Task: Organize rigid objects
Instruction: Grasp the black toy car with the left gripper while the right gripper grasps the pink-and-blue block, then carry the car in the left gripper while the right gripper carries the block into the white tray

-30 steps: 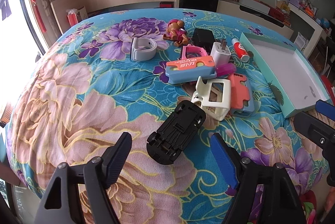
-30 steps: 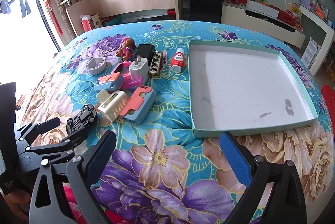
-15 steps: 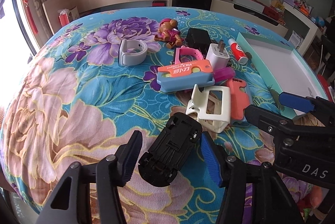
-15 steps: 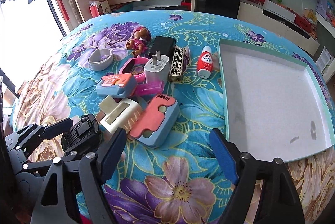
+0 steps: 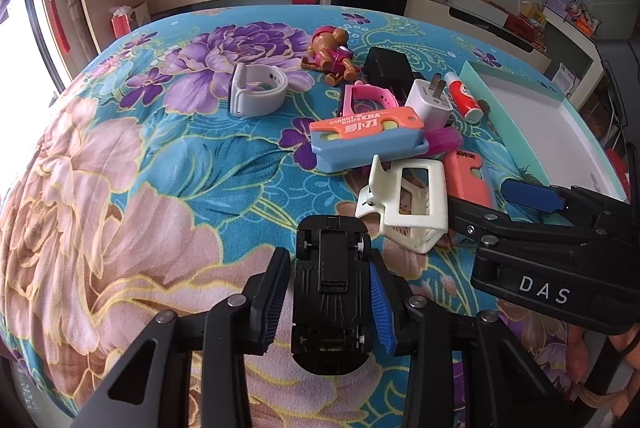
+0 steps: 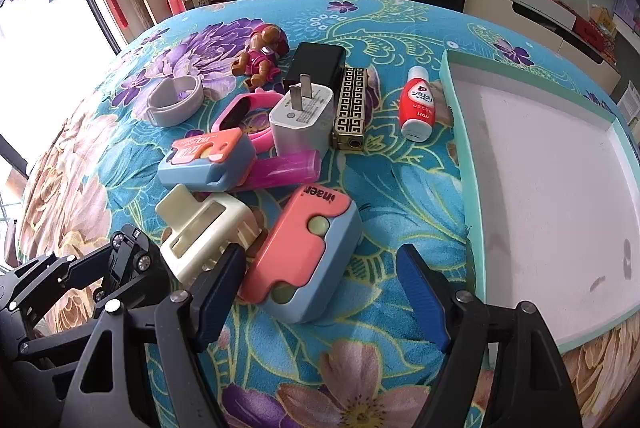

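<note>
- Toy car, black and lying belly-up, sat low in the centre of the left wrist view, between the two pads of the left gripper; both pads looked pressed to its flanks, so the gripper seemed clamped on it, though the car still looked to be resting on the floral bench cloth.
- Just beyond the car's nose lay the cream hair clip, with the coral-and-blue case beside it.
- Right gripper stood with its fingers wide apart around the near end of that case in the lower centre of the right wrist view, holding nothing.
- Teal-rimmed tray filled the right side of that view, its white floor bare.
- Step in hand, as I judged it: picking up the first pieces of the pile, one per gripper.
- Next move likely called for lifting the car straight up clear of the clip, then carrying it right to the tray; the right gripper would need to close on the case without nudging the clip.
</note>
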{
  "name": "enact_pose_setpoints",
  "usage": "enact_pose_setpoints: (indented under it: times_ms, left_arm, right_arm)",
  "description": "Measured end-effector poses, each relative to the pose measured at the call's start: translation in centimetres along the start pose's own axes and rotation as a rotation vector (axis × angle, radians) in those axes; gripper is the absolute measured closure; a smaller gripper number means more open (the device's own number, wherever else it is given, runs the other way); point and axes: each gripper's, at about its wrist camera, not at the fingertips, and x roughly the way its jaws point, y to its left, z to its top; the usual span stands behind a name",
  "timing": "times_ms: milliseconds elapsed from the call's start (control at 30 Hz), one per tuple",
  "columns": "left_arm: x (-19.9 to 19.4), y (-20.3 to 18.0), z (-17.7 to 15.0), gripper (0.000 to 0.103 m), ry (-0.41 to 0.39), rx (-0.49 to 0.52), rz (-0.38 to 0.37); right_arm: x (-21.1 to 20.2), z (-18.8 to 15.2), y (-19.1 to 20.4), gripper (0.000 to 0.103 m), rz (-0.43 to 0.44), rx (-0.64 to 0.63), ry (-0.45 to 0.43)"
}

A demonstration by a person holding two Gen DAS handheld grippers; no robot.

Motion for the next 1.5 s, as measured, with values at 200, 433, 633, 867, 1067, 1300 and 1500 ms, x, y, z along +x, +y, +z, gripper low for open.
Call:
enact_pose_setpoints:
  times_ms: [200,433,633,867,1067,1300,1500]
  left_arm:
    - [0.5,0.2,0.1,0.066,0.000,-0.006,-0.002]
    - [0.7,0.3,0.3,0.066,-0.007,-0.006,-0.001]
    - [0.5,0.2,0.3,0.067,-0.014,-0.003,0.004]
    - [0.0,0.4,0.4,0.067,-0.025,-0.016,0.011]
    - [-2.0,0.4,1.6,0.067,-0.071,-0.023,0.004]
    - [-3.1,-2.4,6.1,0.067,-0.124,-0.002,-0.044]
    - [-2.3,-6.7,9.9,0.067,-0.126,0.029,-0.104]
  right_arm:
    - [0.7,0.3,0.4,0.025,-0.034,-0.023,-0.001]
    - [1.0,0.5,0.6,0.028,-0.070,-0.028,-0.007]
    - [0.2,0.2,0.3,0.051,-0.066,-0.009,-0.020]
    - [-0.2,-0.2,-0.4,0.059,-0.039,0.016,-0.029]
    - [-2.2,-0.1,-1.5,0.059,0.010,0.074,-0.073]
    - [-5.2,2.2,-3.9,0.059,0.012,0.151,-0.171]
    - [-5.8,4.1,-8.8,0.059,-0.057,0.282,-0.220]
